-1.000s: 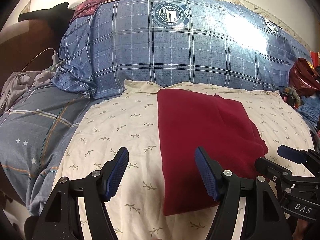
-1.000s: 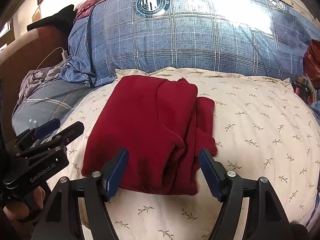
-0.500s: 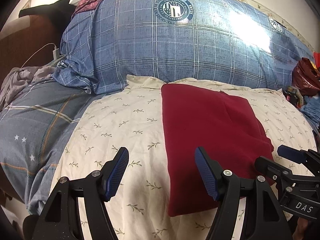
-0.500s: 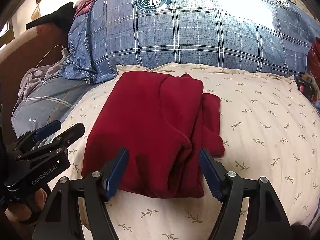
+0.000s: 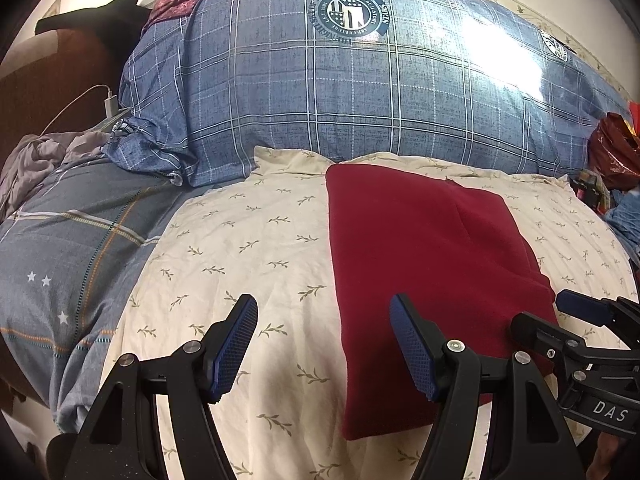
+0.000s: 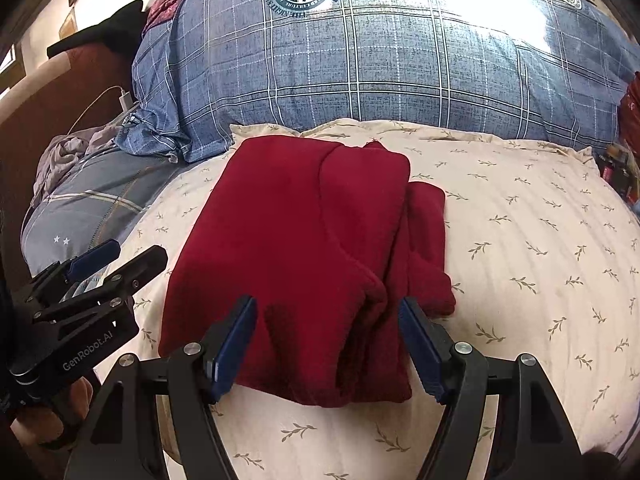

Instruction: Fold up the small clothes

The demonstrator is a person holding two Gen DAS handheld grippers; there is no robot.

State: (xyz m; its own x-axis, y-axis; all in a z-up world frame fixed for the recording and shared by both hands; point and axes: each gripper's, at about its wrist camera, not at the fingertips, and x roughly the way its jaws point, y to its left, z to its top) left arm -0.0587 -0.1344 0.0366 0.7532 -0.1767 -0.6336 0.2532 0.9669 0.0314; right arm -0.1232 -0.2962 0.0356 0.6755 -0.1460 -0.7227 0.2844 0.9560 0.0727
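Left gripper (image 5: 324, 344) spread wide, blue-padded fingers (image 5: 234, 346) clear of any cloth and holding nothing, poised above the cream leaf-print sheet (image 5: 248, 248); "DAS" legible in white on the black body of the other tool at the far right edge of this view. Right gripper (image 6: 328, 344) likewise spread wide and empty, one finger on each side of the near edge of the dark red garment (image 6: 304, 248) without pinching it; contact with the cloth not clear from this angle. "GenRobot.AI" printed in white along the side of the left tool, seen low at the left of the right-wrist view. Garment folded into a thick rectangle, fleecy and plain, several layers stacked along its right side and a narrower folded strip jutting out beyond the top layer there. Lies directly ahead of the right gripper, and ahead and to the right of the left gripper's right finger, flat on the sheet. Further out, beyond the garment, a big blue plaid pillow (image 5: 360, 92) bearing a round navy-and-white crest with ring lettering too warped to read fully. Off to the left, a white charger plug and cable (image 5: 109, 102) beside crumpled grey fabric (image 5: 44, 160). Off to the right, a red plastic bag (image 5: 612, 152).
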